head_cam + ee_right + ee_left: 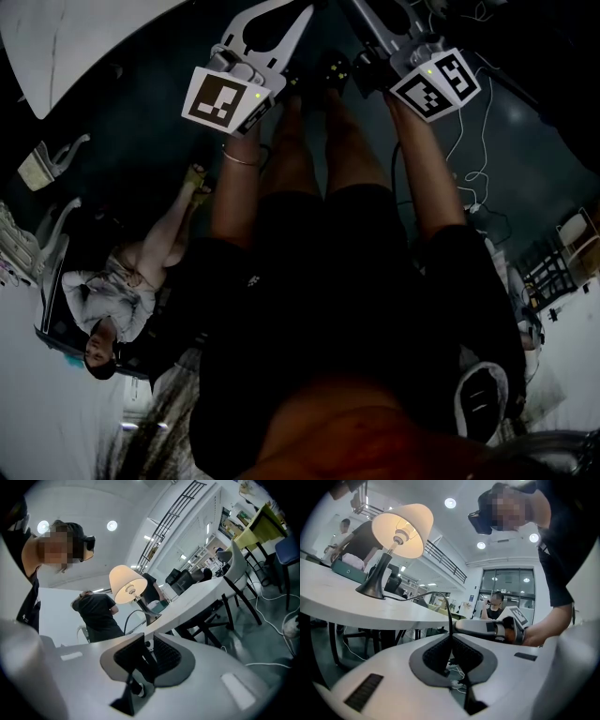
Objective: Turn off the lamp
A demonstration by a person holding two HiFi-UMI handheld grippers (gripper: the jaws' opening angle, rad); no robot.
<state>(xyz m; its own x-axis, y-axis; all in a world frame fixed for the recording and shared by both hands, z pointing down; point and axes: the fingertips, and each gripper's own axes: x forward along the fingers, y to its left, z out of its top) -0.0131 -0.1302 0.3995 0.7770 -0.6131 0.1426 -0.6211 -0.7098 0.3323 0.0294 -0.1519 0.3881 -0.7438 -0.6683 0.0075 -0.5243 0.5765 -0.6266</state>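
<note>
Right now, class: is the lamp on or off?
On: the lamp has its shade glowing warm from inside in both gripper views.

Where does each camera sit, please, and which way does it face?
Head view: on the person's head, facing steeply down; legs, forearms, marker cubes show.
Left gripper view: on left tongs, facing up the cord to the lit lamp; right tongs, hand show.
Right gripper view: on right tongs, facing up at the lamp; the person's headset shows.
Shared: both gripper views show lamp and cord.
</note>
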